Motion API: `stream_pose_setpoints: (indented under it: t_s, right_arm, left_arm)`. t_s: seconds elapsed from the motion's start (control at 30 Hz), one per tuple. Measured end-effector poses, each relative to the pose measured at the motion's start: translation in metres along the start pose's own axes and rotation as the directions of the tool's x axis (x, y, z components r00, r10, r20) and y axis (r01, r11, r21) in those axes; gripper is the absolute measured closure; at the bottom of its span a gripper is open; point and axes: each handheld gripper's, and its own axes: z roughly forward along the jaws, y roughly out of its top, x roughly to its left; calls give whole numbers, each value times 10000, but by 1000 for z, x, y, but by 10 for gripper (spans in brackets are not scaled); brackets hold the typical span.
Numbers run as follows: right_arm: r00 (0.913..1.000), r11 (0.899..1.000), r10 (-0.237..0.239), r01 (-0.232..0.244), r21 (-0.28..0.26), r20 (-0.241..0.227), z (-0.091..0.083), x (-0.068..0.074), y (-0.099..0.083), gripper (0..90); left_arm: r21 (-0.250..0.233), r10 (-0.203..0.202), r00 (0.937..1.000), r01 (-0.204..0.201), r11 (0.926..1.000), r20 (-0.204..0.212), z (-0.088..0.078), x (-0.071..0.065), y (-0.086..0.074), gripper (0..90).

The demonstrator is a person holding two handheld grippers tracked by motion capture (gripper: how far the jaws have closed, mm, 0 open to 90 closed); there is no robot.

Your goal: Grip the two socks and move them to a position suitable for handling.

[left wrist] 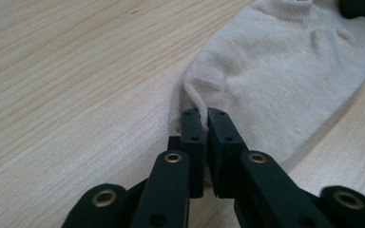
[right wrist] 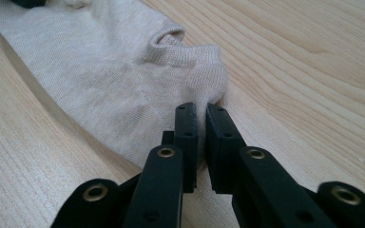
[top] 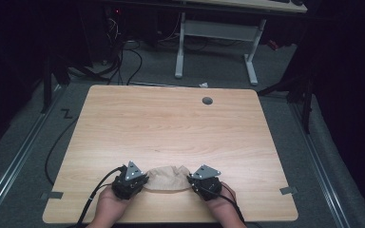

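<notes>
A beige ankle sock [top: 168,178] lies flat on the wooden table [top: 171,123] near its front edge, between my two grippers. My left gripper [top: 145,179] is at the sock's left end. In the left gripper view the sock [left wrist: 285,71] has a fold of its edge pinched between the nearly closed jaws of that gripper [left wrist: 204,114]. My right gripper [top: 190,180] is at the right end. In the right gripper view the sock [right wrist: 104,71] shows its cuff opening, and that gripper [right wrist: 201,108] is shut on the fabric just below the heel tab.
A round cable hole [top: 207,100] sits near the table's far edge. Tape marks [top: 288,190] stick out at the front corners. Beyond the table stand a white desk frame [top: 216,38] and floor cables [top: 123,61]. Bare wood spreads ahead of the sock.
</notes>
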Motion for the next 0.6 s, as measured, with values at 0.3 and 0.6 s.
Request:
stream_pose_setpoints:
  t_s: [0.3, 0.6]
  right_arm:
    - [9998, 9998, 170, -171, -33, -97, 1, -2, 0, 789]
    - [9983, 9907, 567, -582, -1232, -161, -16, -8, 7, 673]
  left_arm:
    - [-56, 27, 10000, -28, 10000, -87, 0, 0, 0, 810]
    - [-677, 529, 9973, -563, 9961, -511, -15, 4, 6, 588]
